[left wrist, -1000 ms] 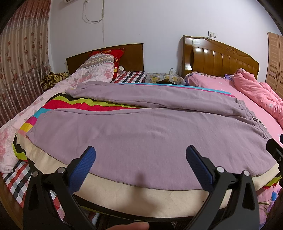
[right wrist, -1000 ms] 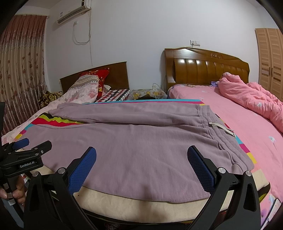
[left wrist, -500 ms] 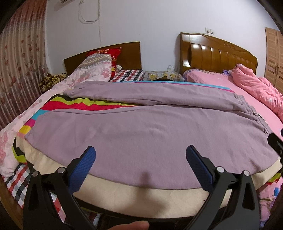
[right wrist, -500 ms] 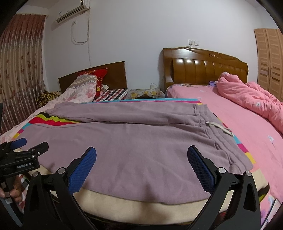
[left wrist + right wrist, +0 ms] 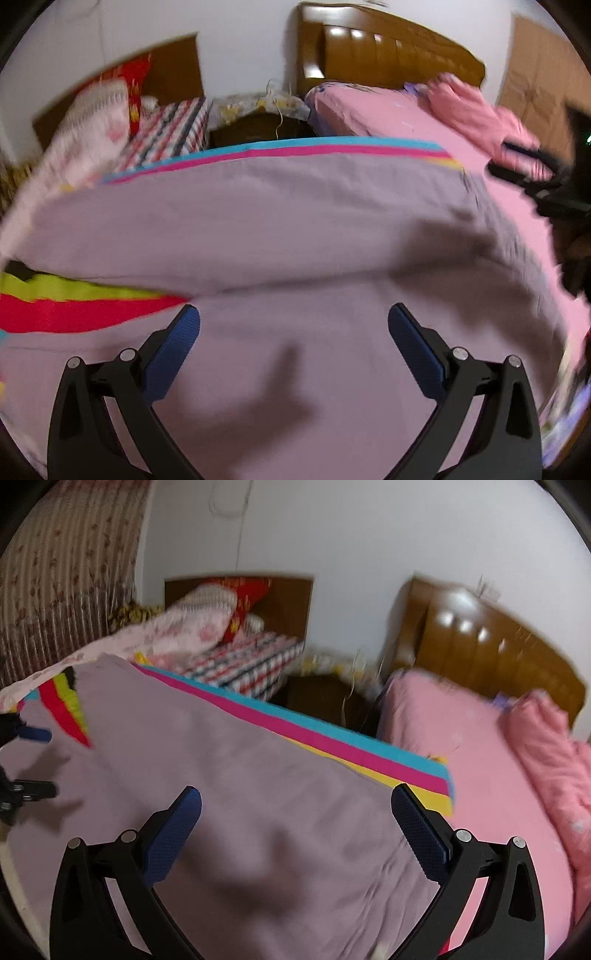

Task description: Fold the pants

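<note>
Both grippers now over the mauve pants, well in from the bed's near edge.

The pants lie spread flat across the striped blanket on the bed, their waistband end toward the right edge beside the pink sheet; half a second ago both cameras looked across the cream near edge of the bed, and now that edge is out of view and cloth fills the lower frames, blurred by motion. The left gripper hangs over the pants with its jaws spread wide and nothing between them. The right gripper is likewise wide and empty, over the waistband end near the blanket's far right corner.
</note>
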Demonstrator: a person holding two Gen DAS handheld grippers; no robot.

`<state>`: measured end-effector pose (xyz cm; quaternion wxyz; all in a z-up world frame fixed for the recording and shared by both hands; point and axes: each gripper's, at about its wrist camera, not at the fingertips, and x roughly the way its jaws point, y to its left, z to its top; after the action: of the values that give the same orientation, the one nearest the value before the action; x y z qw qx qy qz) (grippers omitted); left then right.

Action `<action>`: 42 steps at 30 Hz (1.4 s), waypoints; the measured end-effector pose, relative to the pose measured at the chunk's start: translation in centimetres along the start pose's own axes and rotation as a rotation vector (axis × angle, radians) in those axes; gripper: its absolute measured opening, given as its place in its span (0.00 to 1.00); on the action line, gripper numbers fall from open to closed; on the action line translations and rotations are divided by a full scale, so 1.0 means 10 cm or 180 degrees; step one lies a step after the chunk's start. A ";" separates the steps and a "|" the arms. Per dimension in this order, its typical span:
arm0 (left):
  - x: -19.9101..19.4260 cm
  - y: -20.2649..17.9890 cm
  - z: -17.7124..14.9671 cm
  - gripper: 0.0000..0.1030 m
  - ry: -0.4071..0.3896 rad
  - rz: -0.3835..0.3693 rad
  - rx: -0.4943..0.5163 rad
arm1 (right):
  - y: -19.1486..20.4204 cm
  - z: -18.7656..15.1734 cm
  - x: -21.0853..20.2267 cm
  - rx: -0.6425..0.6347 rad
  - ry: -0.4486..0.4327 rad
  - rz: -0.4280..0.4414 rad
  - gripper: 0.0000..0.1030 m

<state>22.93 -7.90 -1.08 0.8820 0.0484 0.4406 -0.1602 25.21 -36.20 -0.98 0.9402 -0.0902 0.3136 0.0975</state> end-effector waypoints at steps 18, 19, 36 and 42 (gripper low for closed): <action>1.27 0.81 0.93 0.99 0.1112 -0.0821 -0.1159 | -0.66 0.20 1.73 -0.0264 0.1039 0.1361 0.65; 1.29 0.83 0.92 0.99 0.1078 -0.0891 -0.1235 | -0.64 0.19 1.68 -0.0274 0.1048 0.1363 0.56; 0.36 0.73 0.03 0.99 0.0087 -0.1747 -0.2291 | 1.19 -0.92 -1.20 -0.0832 -0.0620 -0.0101 0.13; 0.44 0.64 -0.03 0.97 0.0109 -0.1580 -0.2135 | 1.57 -1.54 -1.32 -0.0510 -0.0529 -0.0332 0.12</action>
<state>27.19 -2.87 -5.10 0.7760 -0.3466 0.4813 -0.2147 2.26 -26.28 -6.75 0.9565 -0.1728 0.2208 0.0803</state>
